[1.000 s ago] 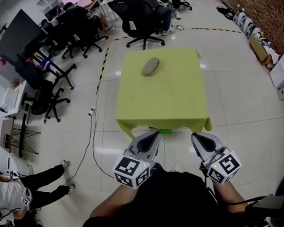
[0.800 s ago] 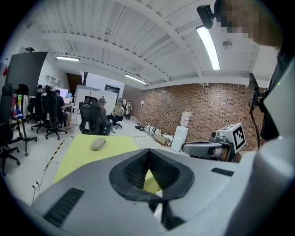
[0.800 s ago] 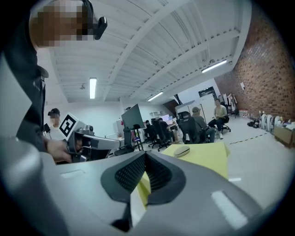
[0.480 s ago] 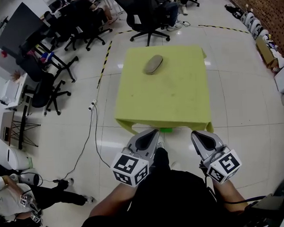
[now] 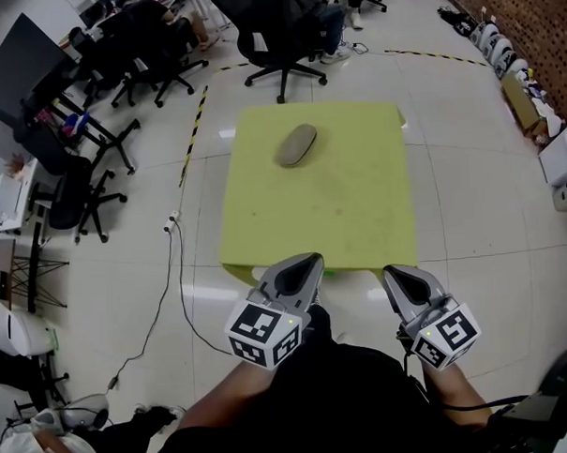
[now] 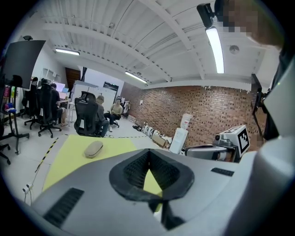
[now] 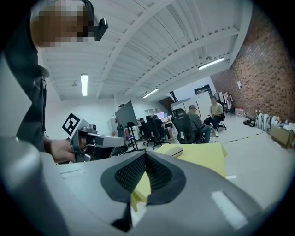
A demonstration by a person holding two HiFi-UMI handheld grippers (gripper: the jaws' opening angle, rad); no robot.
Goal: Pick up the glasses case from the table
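Open tabletop [image 5: 343, 204] btwn near edge & glasses case [image 5: 297, 144].

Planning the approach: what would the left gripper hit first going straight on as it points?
Likely the left gripper meets the yellow-green cloth-covered table near its front edge; the grey-beige oval glasses case lies farther on, left of that line. Depth is unclear.

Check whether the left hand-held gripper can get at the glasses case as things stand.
Probably not yet. The left hand-held gripper hangs shut at the near edge of the table, the glasses case on its far half. Nothing lies between them, so only distance and the shut jaws hinder it.
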